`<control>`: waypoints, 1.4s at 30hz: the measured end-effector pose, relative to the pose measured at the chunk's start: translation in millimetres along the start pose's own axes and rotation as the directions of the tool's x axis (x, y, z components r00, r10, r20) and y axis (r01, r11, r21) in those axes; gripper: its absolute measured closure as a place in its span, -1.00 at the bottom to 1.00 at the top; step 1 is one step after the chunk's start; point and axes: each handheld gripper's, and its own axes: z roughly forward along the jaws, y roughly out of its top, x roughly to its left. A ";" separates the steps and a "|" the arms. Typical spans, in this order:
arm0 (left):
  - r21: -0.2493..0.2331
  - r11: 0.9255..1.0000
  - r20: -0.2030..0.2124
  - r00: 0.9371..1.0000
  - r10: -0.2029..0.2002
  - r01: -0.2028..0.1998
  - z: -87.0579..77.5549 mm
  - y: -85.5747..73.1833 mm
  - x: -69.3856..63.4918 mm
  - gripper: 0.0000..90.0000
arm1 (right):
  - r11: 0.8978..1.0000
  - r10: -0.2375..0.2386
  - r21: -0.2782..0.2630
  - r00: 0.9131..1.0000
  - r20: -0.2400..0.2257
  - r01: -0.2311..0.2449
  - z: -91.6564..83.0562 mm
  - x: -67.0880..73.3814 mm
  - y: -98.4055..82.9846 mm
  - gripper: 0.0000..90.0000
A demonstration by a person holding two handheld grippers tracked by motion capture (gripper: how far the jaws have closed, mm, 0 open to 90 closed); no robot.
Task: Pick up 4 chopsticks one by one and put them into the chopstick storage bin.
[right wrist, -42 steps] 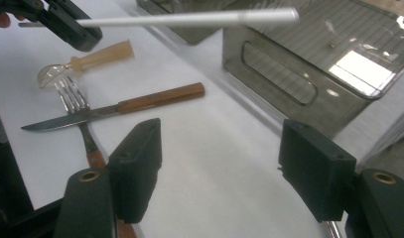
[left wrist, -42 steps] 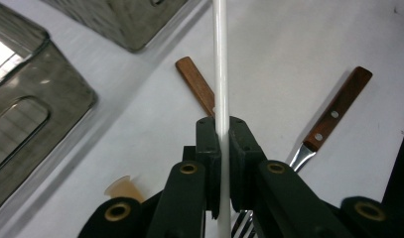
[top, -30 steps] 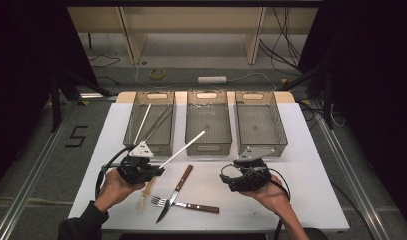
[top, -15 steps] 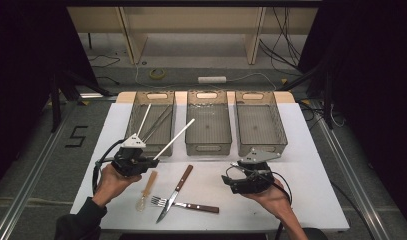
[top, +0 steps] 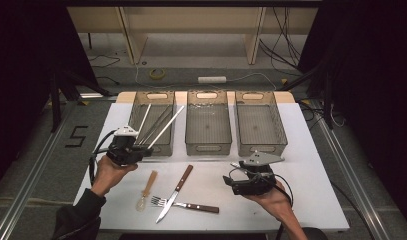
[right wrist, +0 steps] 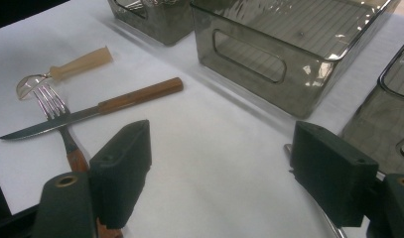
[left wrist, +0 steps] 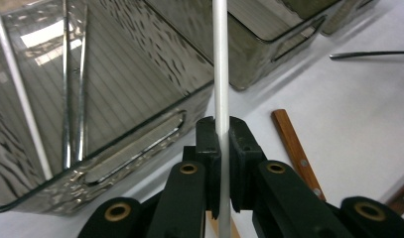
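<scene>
Rod: the white stick [left wrist: 220, 64] sits clamped between my left gripper [top: 125, 150] pads, slanting over the left bin [top: 137, 107] (more rods inside).
Right gripper [right wrist: 219, 173]: jaws spread wide, holding nothing, near the knife [right wrist: 90, 113].

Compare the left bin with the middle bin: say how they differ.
The left bin holds several thin sticks leaning inside; the middle bin holds nothing. The left gripper is shut on a white stick that reaches over the left bin's near end; nothing reaches over the middle bin. Both are smoky, see-through bins with handle slots.
</scene>
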 end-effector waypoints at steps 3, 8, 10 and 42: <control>-0.006 1.000 -0.009 1.000 -0.016 0.016 0.3 3.1 5.1 0.89 | 1.000 0.000 0.004 1.000 0.000 0.000 -0.1 0.0 -1.0 -0.44; -0.018 0.999 -0.030 0.998 -0.047 0.046 1.2 9.3 16.0 0.89 | 1.000 -0.005 0.007 1.000 -0.004 0.005 0.2 0.6 -2.2 -0.44; -0.017 0.998 -0.039 0.998 -0.057 0.056 1.6 12.3 21.0 0.89 | 1.000 -0.004 0.010 1.000 -0.004 0.004 0.2 0.8 -2.5 -0.44; 0.087 0.979 -0.171 0.971 -0.169 0.185 47.8 50.4 86.4 0.88 | 1.000 -0.005 0.021 1.000 -0.011 0.005 2.4 1.2 -3.7 -0.42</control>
